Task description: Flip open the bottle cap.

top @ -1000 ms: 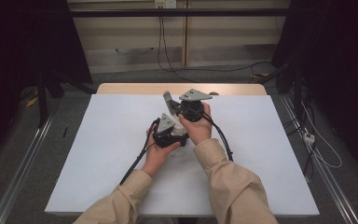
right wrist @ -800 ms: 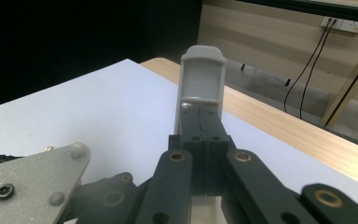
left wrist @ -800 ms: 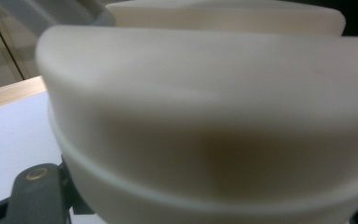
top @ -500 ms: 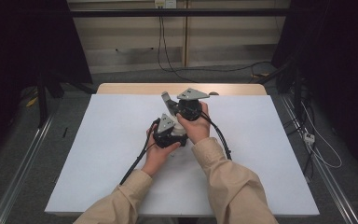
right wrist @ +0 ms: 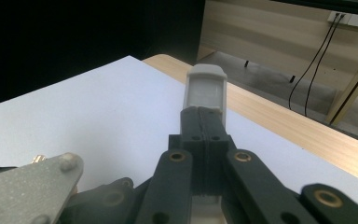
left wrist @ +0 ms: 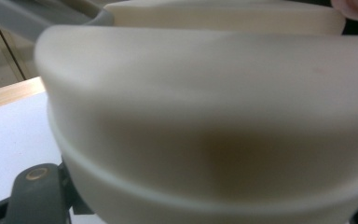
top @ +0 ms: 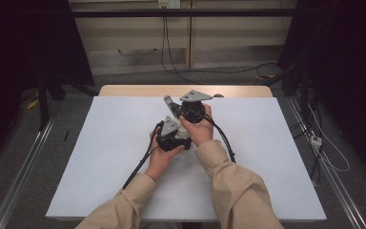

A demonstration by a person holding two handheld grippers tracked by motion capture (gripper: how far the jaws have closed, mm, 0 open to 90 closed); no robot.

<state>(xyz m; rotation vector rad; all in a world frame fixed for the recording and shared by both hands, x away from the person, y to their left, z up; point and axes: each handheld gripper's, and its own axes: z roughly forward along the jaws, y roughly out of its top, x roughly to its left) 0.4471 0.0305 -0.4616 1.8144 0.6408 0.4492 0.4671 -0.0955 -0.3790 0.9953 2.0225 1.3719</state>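
White tabletop [top: 100, 162], centre frame: both hands meet. The right gripper [right wrist: 204, 122] is fully closed, empty; the left gripper [top: 171, 136] is closed too, a blurred cream object [left wrist: 205, 130] pressed against its camera. Separate them slowly.

two tongs [top: 174, 136] [top: 169, 101], two hands [top: 161, 160] [top: 199, 132], one white table [top: 100, 157]

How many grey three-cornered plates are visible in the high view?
2. One plate tops the left gripper near table centre; the other plate tops the right gripper just behind it.
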